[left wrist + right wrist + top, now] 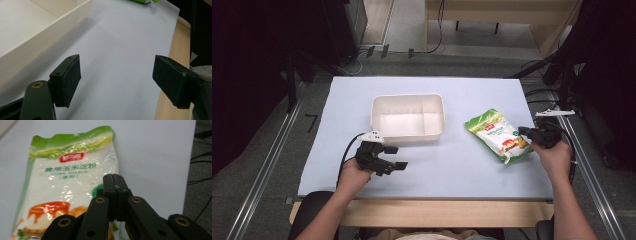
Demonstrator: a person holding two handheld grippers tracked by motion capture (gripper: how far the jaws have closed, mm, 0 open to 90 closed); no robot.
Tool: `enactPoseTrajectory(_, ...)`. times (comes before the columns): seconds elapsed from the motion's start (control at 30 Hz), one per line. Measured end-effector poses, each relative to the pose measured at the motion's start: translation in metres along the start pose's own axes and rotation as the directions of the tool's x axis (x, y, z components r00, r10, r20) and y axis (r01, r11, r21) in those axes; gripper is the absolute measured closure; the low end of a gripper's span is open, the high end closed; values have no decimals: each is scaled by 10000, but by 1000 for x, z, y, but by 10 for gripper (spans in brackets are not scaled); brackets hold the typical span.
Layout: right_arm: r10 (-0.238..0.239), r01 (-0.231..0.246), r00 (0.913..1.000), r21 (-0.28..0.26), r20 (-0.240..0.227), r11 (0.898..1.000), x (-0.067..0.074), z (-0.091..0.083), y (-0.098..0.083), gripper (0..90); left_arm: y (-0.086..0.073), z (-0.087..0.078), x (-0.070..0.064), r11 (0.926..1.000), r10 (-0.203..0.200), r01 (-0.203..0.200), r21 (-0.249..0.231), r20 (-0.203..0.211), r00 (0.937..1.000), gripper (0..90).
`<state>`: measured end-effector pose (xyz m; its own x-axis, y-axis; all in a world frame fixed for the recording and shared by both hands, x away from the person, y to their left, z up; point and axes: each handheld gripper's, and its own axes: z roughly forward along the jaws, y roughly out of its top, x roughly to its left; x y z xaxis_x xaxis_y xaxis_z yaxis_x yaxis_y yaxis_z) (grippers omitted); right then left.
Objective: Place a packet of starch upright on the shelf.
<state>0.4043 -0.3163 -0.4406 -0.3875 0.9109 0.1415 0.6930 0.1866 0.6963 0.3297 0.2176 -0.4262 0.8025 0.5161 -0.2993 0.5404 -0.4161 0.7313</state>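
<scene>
The right gripper was shut, its jaws pressed flat together with nothing visibly between them, poised over the lower right part of the bag; whether the tips touched the bag could not be told. In the high view that gripper sat at the bag's right side, near the right edge of the worktop. The left gripper stood wide open and held nothing, its pads over bare worktop near the front edge, just in front of the white tray. The bag lay flat, long axis slanting from back-left to front-right, its green top toward the tray. Open worktop lay between bag and tray and along the front edge.
</scene>
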Motion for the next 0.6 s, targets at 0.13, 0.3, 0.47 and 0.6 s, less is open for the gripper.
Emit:
enactPoseTrajectory(0.13,89,-94,9997,206,246,9997,-6,4,-5,900,0,0,0,10000,-13,13,-53,13,10000,234)
enactPoseTrajectory(0.3,183,-211,9991,758,375,9969,-14,12,-14,900,0,0,0,10000,12,-12,-6,-15,10000,234)
enactPoseTrajectory(0.47,367,-391,9990,1107,236,9931,-15,18,-20,900,1,0,0,10000,10,-10,-71,-9,10000,234)
enactPoseTrajectory(0.6,276,-302,9993,1188,233,9925,-11,18,-20,900,1,1,0,10000,6,-6,-59,8,10000,234)
